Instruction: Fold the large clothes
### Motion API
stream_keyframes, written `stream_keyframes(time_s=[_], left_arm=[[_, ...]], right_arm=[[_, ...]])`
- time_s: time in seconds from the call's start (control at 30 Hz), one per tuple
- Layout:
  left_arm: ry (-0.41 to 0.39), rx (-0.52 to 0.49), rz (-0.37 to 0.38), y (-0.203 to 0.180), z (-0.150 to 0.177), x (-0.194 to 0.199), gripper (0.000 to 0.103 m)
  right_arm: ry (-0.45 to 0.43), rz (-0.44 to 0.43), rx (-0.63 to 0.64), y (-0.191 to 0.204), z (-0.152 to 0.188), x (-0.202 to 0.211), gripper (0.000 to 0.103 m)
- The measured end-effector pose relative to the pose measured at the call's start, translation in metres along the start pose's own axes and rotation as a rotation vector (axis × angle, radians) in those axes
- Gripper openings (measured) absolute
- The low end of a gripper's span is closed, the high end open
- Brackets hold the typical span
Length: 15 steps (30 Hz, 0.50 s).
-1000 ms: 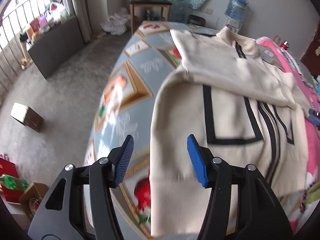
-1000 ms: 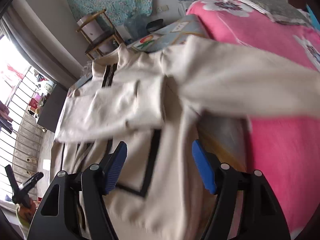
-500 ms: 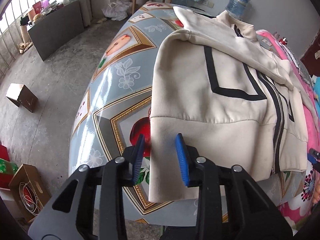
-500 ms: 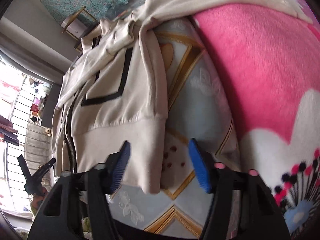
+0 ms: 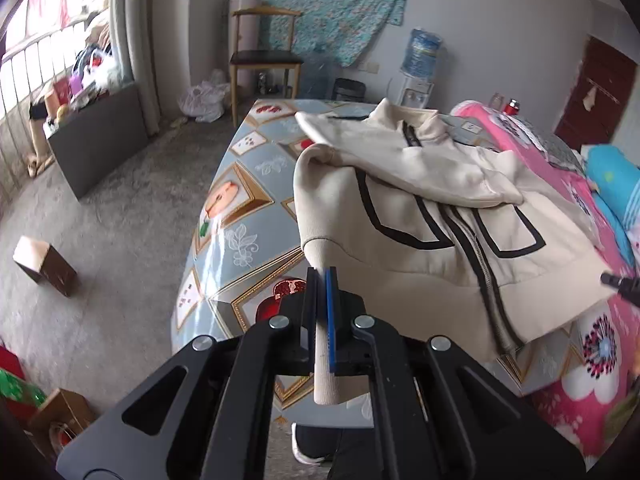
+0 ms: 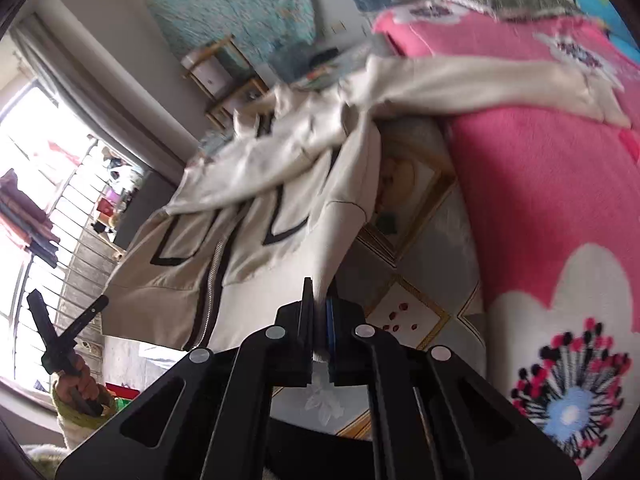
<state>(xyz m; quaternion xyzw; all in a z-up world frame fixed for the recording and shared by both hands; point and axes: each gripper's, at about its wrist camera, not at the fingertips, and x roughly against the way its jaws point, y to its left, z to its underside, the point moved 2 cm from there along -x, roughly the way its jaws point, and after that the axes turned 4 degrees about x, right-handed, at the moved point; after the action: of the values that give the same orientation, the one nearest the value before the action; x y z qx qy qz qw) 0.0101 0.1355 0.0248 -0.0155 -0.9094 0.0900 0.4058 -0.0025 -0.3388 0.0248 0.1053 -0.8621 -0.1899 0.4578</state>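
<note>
Left gripper [image 5: 322, 280] clamped on cream jacket [image 5: 420, 216] hem corner, frame centre; right gripper [image 6: 318, 300] clamped on opposite corner. Lift both evenly, fold hem toward collar.

one jacket [image 5: 420, 216], two grippers, one chair [image 5: 264, 60]
</note>
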Motion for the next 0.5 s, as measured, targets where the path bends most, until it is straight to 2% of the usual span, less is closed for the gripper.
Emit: stream_keyframes(time_s=[0.1,0.23,0.27,0.3,0.33,0.37,0.4,0.47,0.5], left_arm=[[0.056,-0.045,-0.035,0.001,0.018,0.006,0.004],[0.271,-0.013,-0.094,0.022,0.068,-0.039,0.005],[0.325,-0.011,-0.160,0.031,0.081,-0.051,0.005],[0.342,-0.014,-0.207,0.037,0.087,-0.055,0.005],[0.340,-0.002,-0.218,0.045,0.089,-0.054,0.005],[0.332,0.031,-0.191,0.051,0.086,-0.049,0.007],[0.321,0.062,-0.166,0.056,0.083,-0.044,0.010],[0.274,0.105,-0.144,0.065,0.069,-0.035,0.029],[0.253,0.095,-0.163,0.064,0.060,-0.034,0.031]], right_arm=[[0.030,0.003,-0.016,-0.006,0.013,0.013,0.005],[0.198,0.077,-0.109,-0.036,0.053,-0.023,0.005],[0.260,0.126,-0.134,-0.046,0.066,-0.038,0.005],[0.277,0.168,-0.130,-0.048,0.070,-0.042,0.006],[0.274,0.185,-0.124,-0.047,0.069,-0.041,0.011],[0.261,0.175,-0.118,-0.043,0.065,-0.036,0.012],[0.241,0.169,-0.110,-0.039,0.059,-0.030,0.017],[0.176,0.186,-0.087,-0.035,0.041,-0.014,0.043],[0.149,0.201,-0.081,-0.037,0.033,-0.010,0.062]])
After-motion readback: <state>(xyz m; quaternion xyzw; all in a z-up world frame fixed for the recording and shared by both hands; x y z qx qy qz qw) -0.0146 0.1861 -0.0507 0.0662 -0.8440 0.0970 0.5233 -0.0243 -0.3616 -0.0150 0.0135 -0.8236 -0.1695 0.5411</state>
